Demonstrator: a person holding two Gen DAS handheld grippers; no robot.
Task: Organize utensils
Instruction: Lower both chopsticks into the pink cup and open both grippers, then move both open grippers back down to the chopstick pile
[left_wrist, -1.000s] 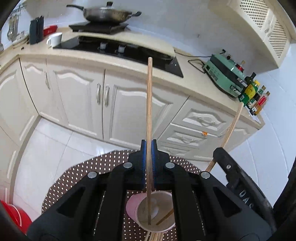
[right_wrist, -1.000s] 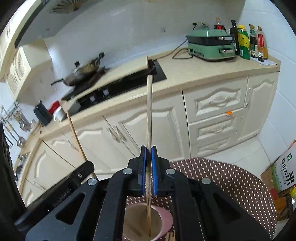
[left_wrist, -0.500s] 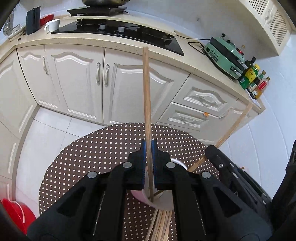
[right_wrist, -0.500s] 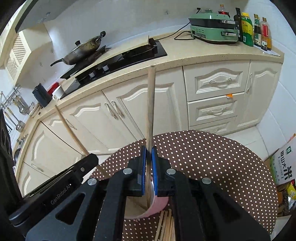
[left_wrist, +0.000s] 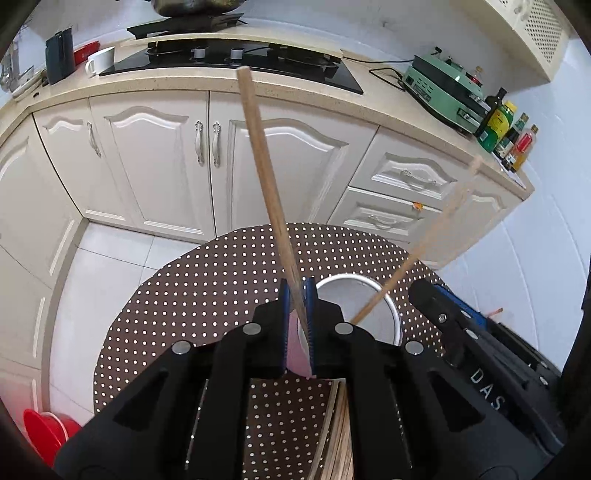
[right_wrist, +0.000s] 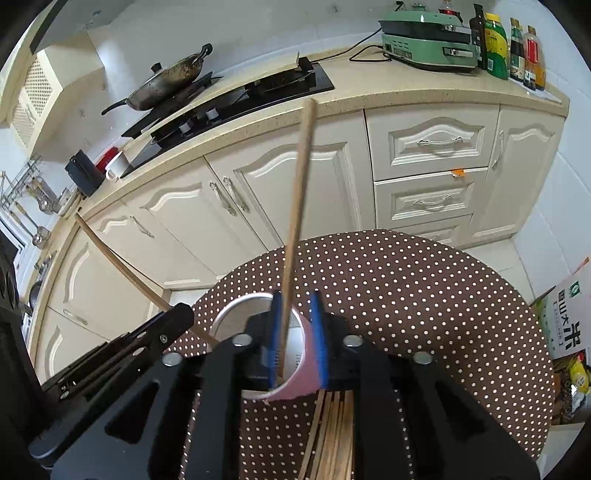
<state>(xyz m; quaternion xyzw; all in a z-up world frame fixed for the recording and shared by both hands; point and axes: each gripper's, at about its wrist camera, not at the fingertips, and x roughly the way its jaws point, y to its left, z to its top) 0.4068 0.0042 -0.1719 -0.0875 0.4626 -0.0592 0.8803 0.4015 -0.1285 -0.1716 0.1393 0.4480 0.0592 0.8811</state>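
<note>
Cream kitchen cabinets stand behind a round, dotted brown table, where a pink cup sits. The left gripper has its jaws slightly parted, with a chopstick leaning between them into the cup. The right gripper is spread wide, its chopstick resting loose against the left pad, end down in the cup; more chopsticks lie on the table just below.

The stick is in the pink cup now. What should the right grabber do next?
Probably ease the right gripper back, away from the pink cup. Its jaws stand apart, wider than the chopstick, whose lower end already sits inside the cup, leaning. More chopsticks lie on the dotted table beside the cup, waiting to be picked up.
</note>
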